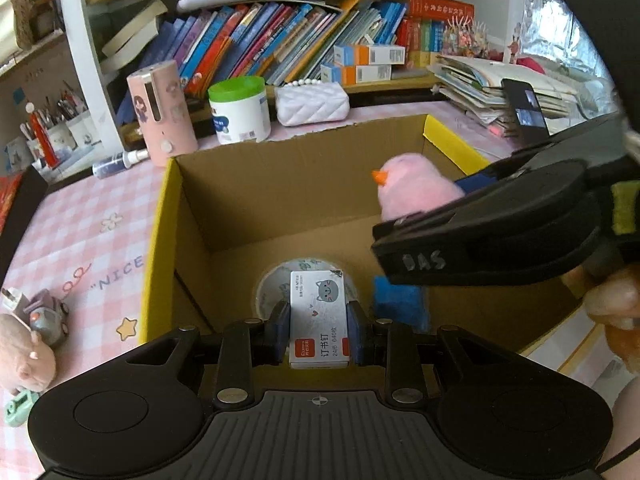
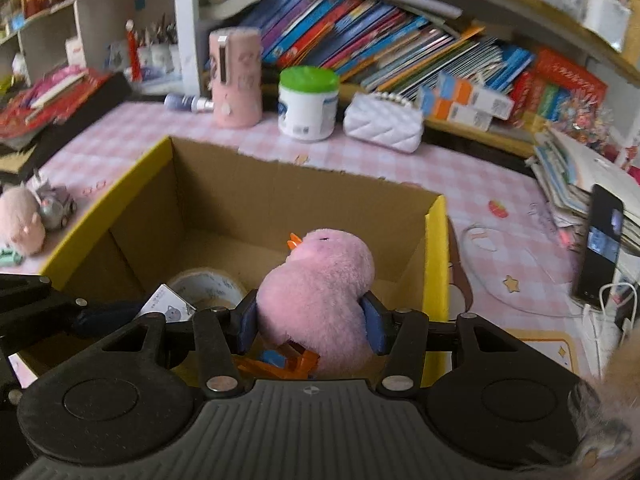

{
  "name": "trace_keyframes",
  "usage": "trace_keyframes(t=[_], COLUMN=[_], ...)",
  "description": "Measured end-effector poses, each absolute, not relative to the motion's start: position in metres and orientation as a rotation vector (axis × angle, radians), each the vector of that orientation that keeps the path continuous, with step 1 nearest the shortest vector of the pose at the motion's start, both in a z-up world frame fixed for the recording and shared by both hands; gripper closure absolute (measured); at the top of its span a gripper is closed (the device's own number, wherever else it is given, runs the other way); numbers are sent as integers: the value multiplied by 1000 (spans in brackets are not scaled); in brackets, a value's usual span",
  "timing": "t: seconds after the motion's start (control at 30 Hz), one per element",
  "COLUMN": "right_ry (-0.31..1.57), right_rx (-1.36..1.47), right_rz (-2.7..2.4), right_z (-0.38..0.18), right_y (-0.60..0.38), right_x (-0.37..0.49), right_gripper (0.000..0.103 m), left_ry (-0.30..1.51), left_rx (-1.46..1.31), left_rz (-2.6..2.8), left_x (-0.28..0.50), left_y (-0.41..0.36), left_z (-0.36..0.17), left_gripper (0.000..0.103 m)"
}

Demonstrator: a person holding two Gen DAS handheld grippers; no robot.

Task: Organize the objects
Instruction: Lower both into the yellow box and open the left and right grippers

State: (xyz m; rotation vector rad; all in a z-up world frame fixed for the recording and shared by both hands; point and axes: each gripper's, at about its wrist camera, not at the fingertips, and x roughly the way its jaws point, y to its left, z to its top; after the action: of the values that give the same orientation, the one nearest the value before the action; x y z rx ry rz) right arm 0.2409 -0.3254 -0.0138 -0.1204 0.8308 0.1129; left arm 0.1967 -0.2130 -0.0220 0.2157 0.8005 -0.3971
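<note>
Two things hung over the open cardboard box (image 1: 168, 216) at once: a small staple box (image 1: 319, 316) pinched across its short sides by the left tool (image 1: 319, 330), long axis pointing straight ahead, and a pink plush duck (image 2: 320, 300) squeezed between the pads of the right tool (image 2: 312, 322). Directly beneath the staple box lay a roll of tape (image 1: 272, 284) on the box floor, so I judged the left hand the readier to let go. Beyond, a plush pig (image 2: 20, 220) and toy car (image 2: 56, 204) waited on the checked table (image 1: 80, 240).

Leaning row of colourful books (image 1: 280, 40) sitting on shelf, white quilted purse (image 1: 312, 102) and green-lidded white tub (image 2: 307, 104) standing below, black phone (image 2: 600, 248) leaning right.
</note>
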Motion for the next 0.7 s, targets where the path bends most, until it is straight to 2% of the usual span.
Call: trace_keyframes(t=[0.33,0.4,0.47,0.57,0.7], right_ry=[909,916,921,916,888], right_rx=[-164,-168,-171,-171,-160], right_rz=[172,178,175,169,158], right_z=[-32,-33,-34,-34,-29], right_y=[-321,-319,-317,-318,-318], right_x=[255,257,259,259,256], right_gripper=[54,54,53,52,48], left_ry=[779,764,753,744,722], left_rx=[217,237,229,211,198], left_rz=[-381,-364,-344,-329,-332], left_x=[193,190,188,186,181], left_y=[-216,-215,-210,-202,-196], left_z=[-21,-19,-17,-14,-7], left_gripper=[71,66,53,40,30])
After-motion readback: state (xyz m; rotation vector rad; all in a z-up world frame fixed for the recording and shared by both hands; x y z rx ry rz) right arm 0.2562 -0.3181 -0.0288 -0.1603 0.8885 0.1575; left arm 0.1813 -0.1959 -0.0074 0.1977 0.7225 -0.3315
